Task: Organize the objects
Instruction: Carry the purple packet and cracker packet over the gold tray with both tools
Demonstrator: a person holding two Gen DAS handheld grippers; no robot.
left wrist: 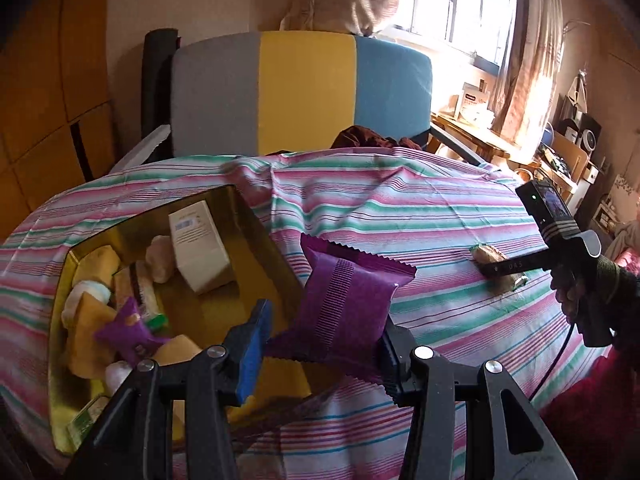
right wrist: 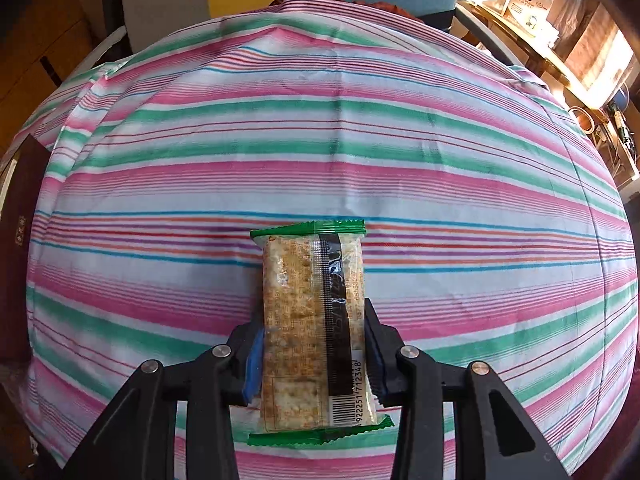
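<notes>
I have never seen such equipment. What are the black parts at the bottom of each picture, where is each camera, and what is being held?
These are no robot arms. A person holds a two-finger gripper in each hand, and a camera on each one looks forward along its fingers.

The left camera shows the left gripper shut on a purple packet, held beside a gold box that already contains snacks. At the right edge you see the person's other hand.

The right camera shows the right gripper closing around a cracker packet with green ends, which lies on the striped cloth.
</notes>
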